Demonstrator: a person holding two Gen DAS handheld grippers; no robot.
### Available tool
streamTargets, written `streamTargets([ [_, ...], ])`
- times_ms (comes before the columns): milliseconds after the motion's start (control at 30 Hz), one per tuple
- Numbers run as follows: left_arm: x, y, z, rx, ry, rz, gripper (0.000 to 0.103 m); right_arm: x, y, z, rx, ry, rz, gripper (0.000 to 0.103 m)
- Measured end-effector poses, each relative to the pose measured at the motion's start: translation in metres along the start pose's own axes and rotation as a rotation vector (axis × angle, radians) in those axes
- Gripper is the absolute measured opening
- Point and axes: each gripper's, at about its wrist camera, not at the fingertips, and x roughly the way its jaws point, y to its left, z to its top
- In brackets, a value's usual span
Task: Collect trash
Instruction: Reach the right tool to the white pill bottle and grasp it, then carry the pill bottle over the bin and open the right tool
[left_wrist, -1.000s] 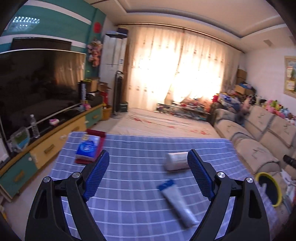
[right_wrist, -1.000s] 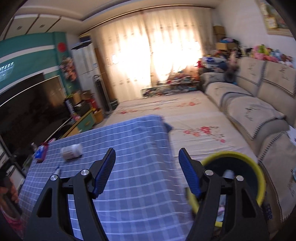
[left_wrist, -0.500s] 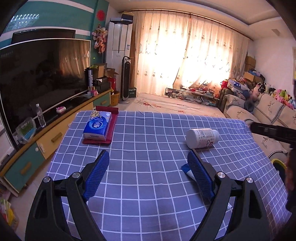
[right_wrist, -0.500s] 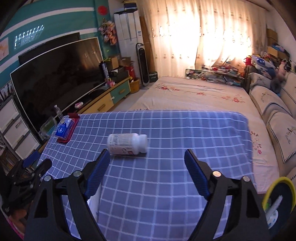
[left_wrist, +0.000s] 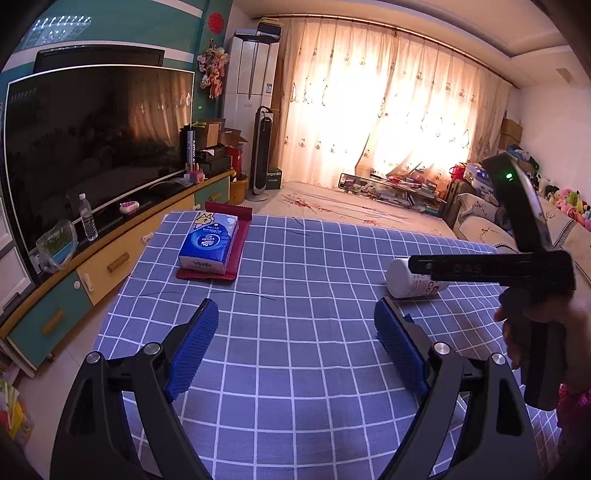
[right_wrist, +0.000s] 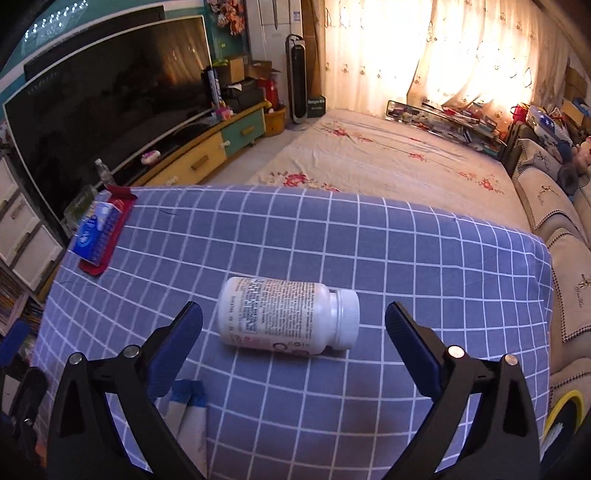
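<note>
A white plastic pill bottle (right_wrist: 288, 317) lies on its side on the blue checked tablecloth (right_wrist: 369, 240), cap to the right. My right gripper (right_wrist: 293, 325) is open, its jaws spread either side of the bottle and just short of it. The bottle also shows in the left wrist view (left_wrist: 410, 282), partly hidden by the right gripper's body. A white tube with a blue cap (right_wrist: 188, 410) lies flat near the right gripper's left finger. My left gripper (left_wrist: 295, 332) is open and empty above the cloth. The yellow-rimmed trash bin (right_wrist: 563, 410) stands low at the right edge.
A blue tissue pack (left_wrist: 208, 243) on a red tray (left_wrist: 236, 254) sits at the table's far left. A TV (left_wrist: 92, 140) on a low cabinet stands left. A sofa (right_wrist: 554, 206) runs along the right. A floral floor mat (right_wrist: 388, 155) lies beyond the table.
My right gripper swung from the bin over to the table and closed in on the bottle. My left gripper moved forward over the cloth; the tube went behind its right finger.
</note>
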Motion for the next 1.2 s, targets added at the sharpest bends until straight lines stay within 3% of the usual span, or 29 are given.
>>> streamTargets([
  [300, 0.0, 0.001, 0.0, -0.018, 0.007, -0.007, 0.085, 0.041, 0.006, 0.003, 0.009, 0.082, -0.032, 0.094],
  [367, 0.001, 0.0, 0.0, -0.017, 0.012, -0.01, 0.085, 0.046, 0.005, 0.003, 0.011, 0.091, -0.029, 0.081],
  [567, 0.001, -0.002, -0.001, -0.012, 0.013, -0.015, 0.085, 0.035, 0.001, -0.002, 0.031, 0.071, -0.009, 0.081],
  [900, 0.002, -0.006, -0.003, 0.003, 0.024, -0.021, 0.085, -0.069, -0.039, -0.047, 0.074, -0.092, 0.019, 0.081],
  [1100, 0.001, -0.01, -0.003, 0.008, 0.02, -0.016, 0.085, -0.131, -0.109, -0.097, 0.196, -0.153, -0.074, 0.081],
  [1200, 0.0, -0.01, -0.003, 0.006, 0.02, -0.009, 0.085, -0.151, -0.151, -0.126, 0.267, -0.154, -0.167, 0.081],
])
